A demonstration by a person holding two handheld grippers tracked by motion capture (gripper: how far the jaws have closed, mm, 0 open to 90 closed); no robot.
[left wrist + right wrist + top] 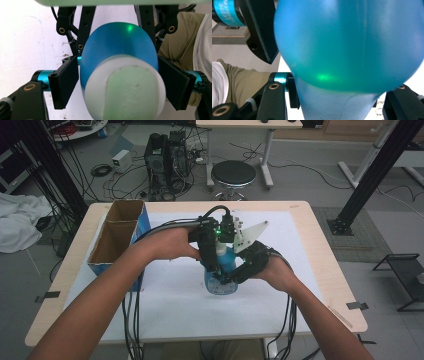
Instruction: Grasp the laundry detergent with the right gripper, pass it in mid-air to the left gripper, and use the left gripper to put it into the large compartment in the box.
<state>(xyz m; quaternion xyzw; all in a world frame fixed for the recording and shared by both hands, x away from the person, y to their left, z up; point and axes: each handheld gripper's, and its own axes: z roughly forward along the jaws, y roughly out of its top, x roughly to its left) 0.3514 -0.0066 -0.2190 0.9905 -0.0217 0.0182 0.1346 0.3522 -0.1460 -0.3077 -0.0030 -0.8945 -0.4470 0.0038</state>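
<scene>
A translucent blue bottle [220,282] with a white cap stands upright on the white mat [175,305] at the middle of the table. My left gripper [215,264] comes down from above, and in the left gripper view its jaws press both sides of the white cap [125,87]. My right gripper [229,278] reaches in from the right, low on the bottle. In the right gripper view its jaws clamp the bottle's narrower part [342,102], below the round blue body [352,42]. Both grippers are shut on the bottle.
An open cardboard box with blue sides [119,237] stands at the table's left edge. Cables hang over the front edge [131,330]. A black stool [233,173] and computer towers [167,160] stand on the floor behind the table.
</scene>
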